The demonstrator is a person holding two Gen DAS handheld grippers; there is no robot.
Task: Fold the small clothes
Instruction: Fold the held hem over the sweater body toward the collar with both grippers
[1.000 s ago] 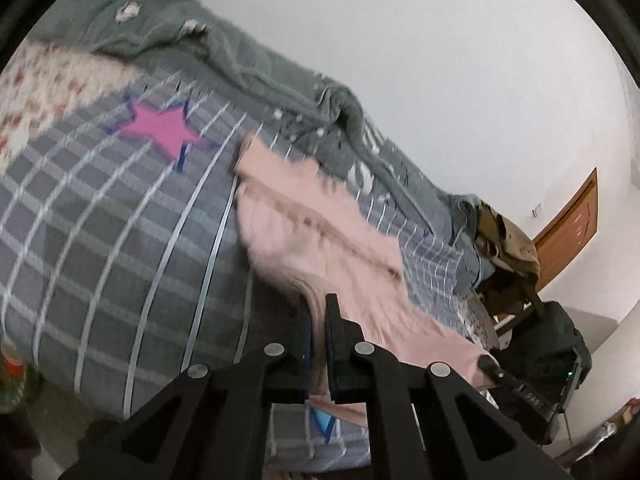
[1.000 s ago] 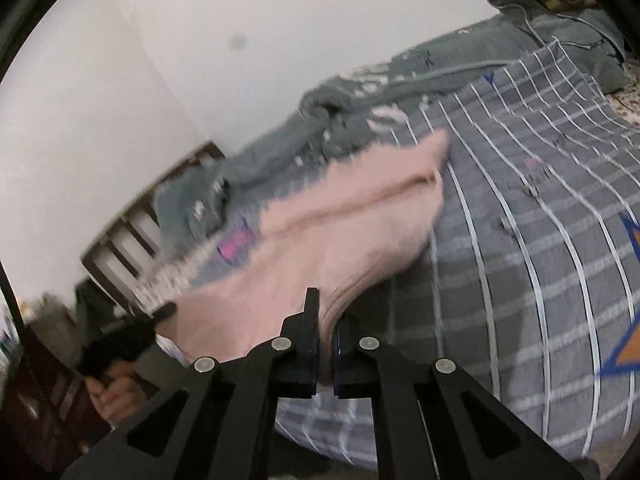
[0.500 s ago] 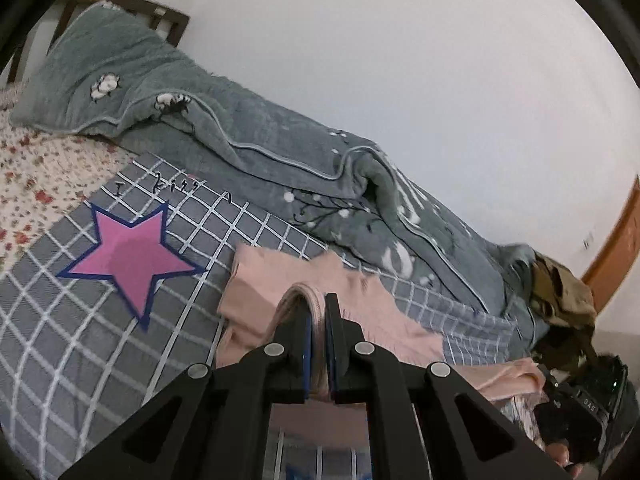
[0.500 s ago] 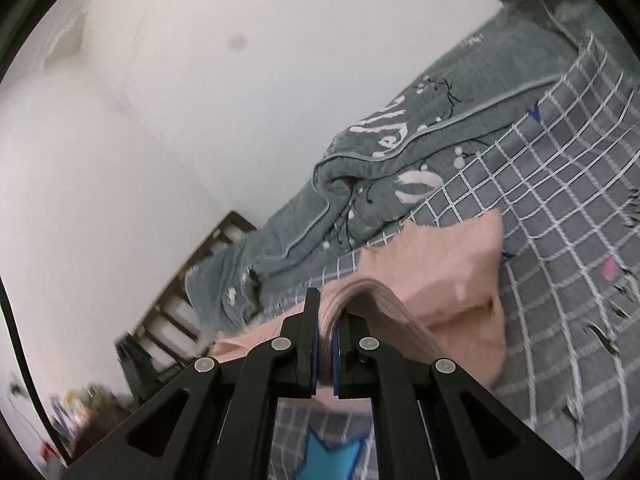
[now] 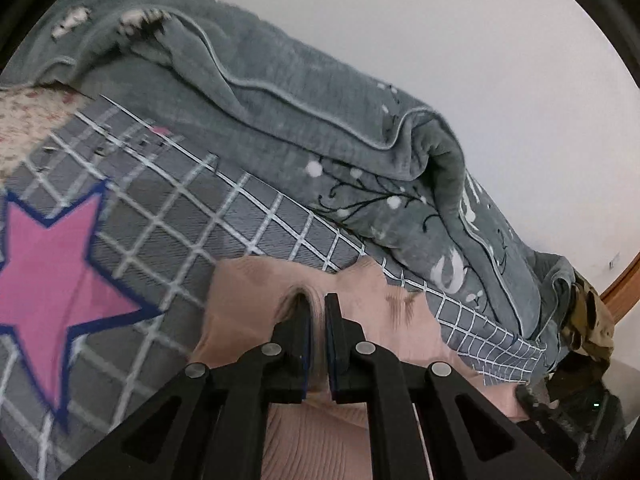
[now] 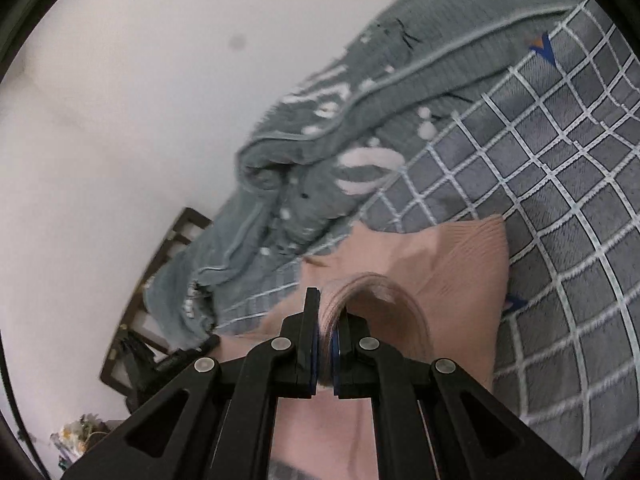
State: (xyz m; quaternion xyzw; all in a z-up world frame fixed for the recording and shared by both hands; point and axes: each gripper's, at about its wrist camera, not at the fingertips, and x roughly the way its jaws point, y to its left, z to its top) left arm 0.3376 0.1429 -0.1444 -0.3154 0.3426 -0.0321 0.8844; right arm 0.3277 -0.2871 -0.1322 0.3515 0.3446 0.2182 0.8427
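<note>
A pink ribbed knit garment [image 5: 256, 300] lies on the grey checked bedspread [image 5: 192, 216]. My left gripper [image 5: 316, 308] is shut on a raised fold of its near edge, with the far edge lying flat just beyond the fingertips. The garment also shows in the right wrist view [image 6: 452, 264]. My right gripper [image 6: 328, 312] is shut on another fold of it, which bulges up beside the right finger. The far corner lies flat on the bedspread [image 6: 560, 216].
A rumpled grey-green blanket [image 5: 320, 120] lies along the wall behind the garment, also in the right wrist view [image 6: 320, 140]. A pink star [image 5: 48, 264] is printed on the bedspread at left. A dark wooden headboard [image 6: 160, 276] stands at the bed's end.
Both grippers have carried the held pink edge forward and down over the garment, toward its far edge. The garment now lies doubled and much closer to the blanket.
</note>
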